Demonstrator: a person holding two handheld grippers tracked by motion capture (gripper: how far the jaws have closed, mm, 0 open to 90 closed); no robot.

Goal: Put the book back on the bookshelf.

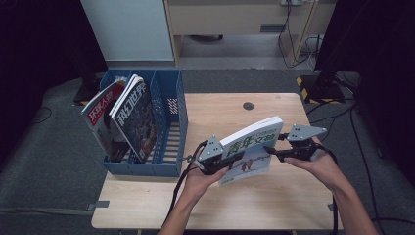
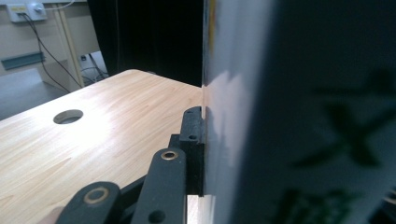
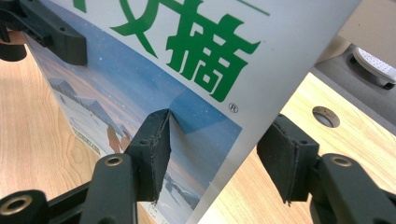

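A white and blue magazine (image 1: 252, 142) with large green characters is held tilted above the wooden table (image 1: 220, 205). My left gripper (image 1: 239, 157) is shut on its lower left edge; in the left gripper view a black pad (image 2: 192, 140) lies flat against the magazine (image 2: 299, 116). My right gripper (image 1: 271, 149) comes in from the right at the magazine's near corner. In the right gripper view the magazine (image 3: 187, 56) stands between the jaws of this gripper (image 3: 219, 140): the left pad (image 3: 152, 154) touches the cover and the right pad (image 3: 280, 161) stands off the back.
A blue file rack (image 1: 169, 122) with several slots stands at the table's left edge. Its left slots hold two leaning magazines (image 1: 98, 115) (image 1: 134, 112). A round cable hole (image 1: 248, 105) lies near the far edge. Cables and a striped stand base (image 1: 313, 85) are on the floor to the right.
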